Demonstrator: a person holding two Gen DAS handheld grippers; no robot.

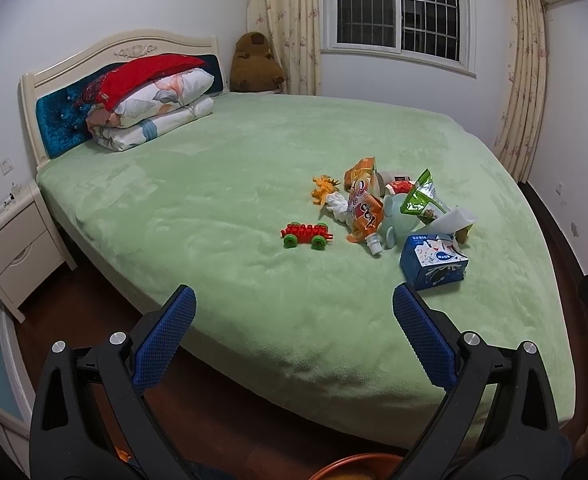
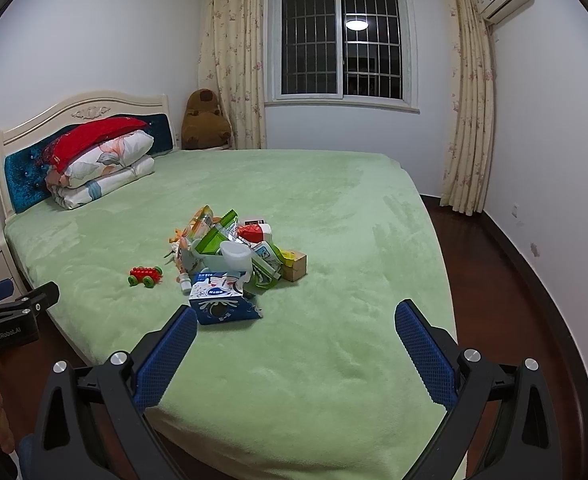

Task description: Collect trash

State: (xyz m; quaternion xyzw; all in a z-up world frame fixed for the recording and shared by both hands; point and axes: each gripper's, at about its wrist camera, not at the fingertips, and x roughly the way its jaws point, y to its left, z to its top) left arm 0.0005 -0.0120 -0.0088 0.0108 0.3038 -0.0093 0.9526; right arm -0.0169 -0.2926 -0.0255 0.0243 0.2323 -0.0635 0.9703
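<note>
Both claws, left [image 1: 294, 300] and right [image 2: 295, 316], gape empty (one milk carton [image 2: 222, 300], one toy car [image 2: 146, 276]).

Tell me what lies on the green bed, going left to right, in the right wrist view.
Folded floral quilts under a red pillow → red toy car with green wheels → blue-and-white milk carton → small brown cardboard box.

One milk carton [image 1: 433, 261]; one toy car [image 1: 306, 235]; two curtains [image 2: 232, 64].
</note>
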